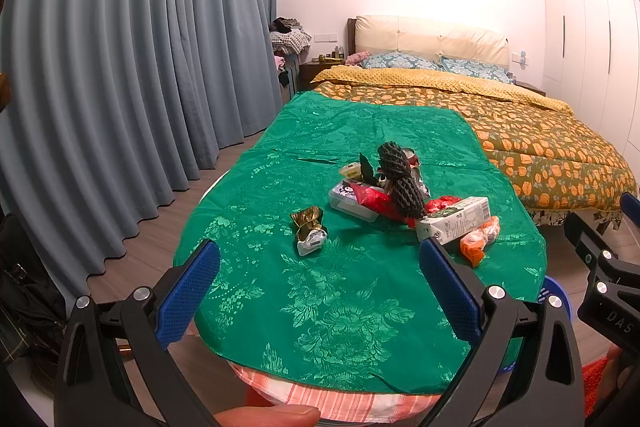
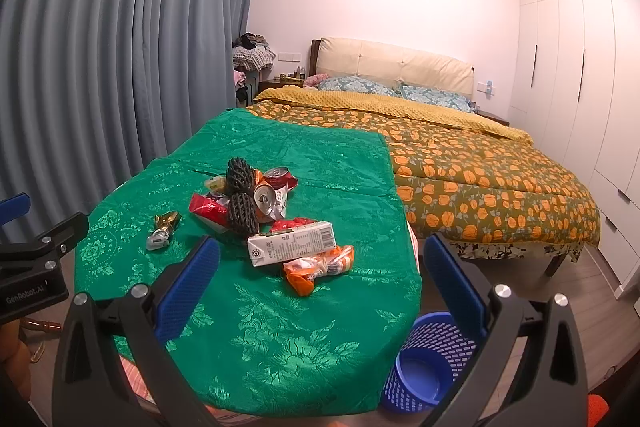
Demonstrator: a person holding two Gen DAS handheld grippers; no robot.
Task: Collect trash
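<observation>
Left wrist view: your left gripper (image 1: pixel 320 283) hangs spread wide and empty above the green tablecloth (image 1: pixel 340 315). Just ahead lies a gold wrapper (image 1: pixel 308 229), probably light and crinkly; pinch its bunched middle.

Right wrist view: your right gripper (image 2: pixel 322 277), jaws also apart and empty, faces the milk carton (image 2: pixel 292 243), likely light but crushable; grip its long sides. The blue basket (image 2: pixel 430 363) stands on the floor, bottom right.

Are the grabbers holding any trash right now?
No. The left gripper and right gripper are both open and empty; the trash lies on the green cloth.
</observation>
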